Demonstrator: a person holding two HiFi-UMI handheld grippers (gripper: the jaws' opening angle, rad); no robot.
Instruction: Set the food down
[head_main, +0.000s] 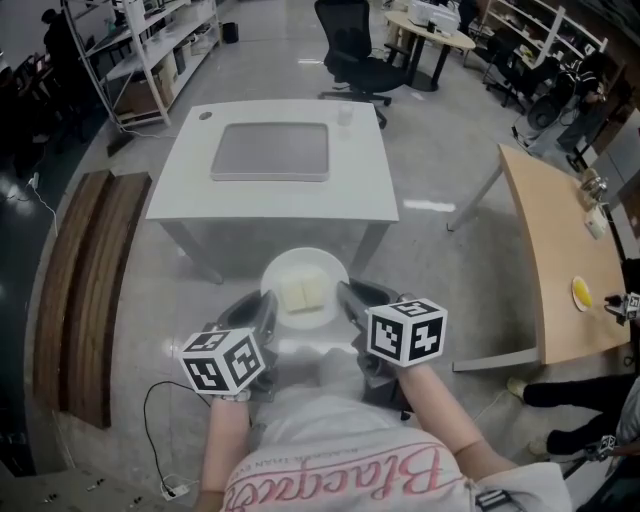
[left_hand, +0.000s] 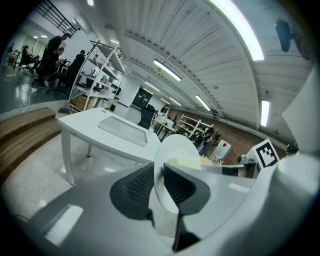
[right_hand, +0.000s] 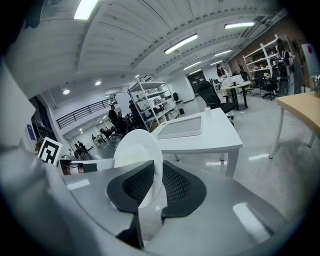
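Left claw (head_main: 264, 312), right claw (head_main: 350, 300), head view: flank plate (head_main: 305, 266) bearing food (head_main: 303, 294), aloft, short of surface (head_main: 280, 200) | left gripper view: claw clamped on plate rim | right gripper view: claw clamped on opposite rim | step: carrying; next: advance, lower plate level onto surface

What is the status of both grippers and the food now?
Left gripper shut on plate rim, right gripper shut on opposite rim. Food on plate, held short of white table. Grey tray and cup on table.
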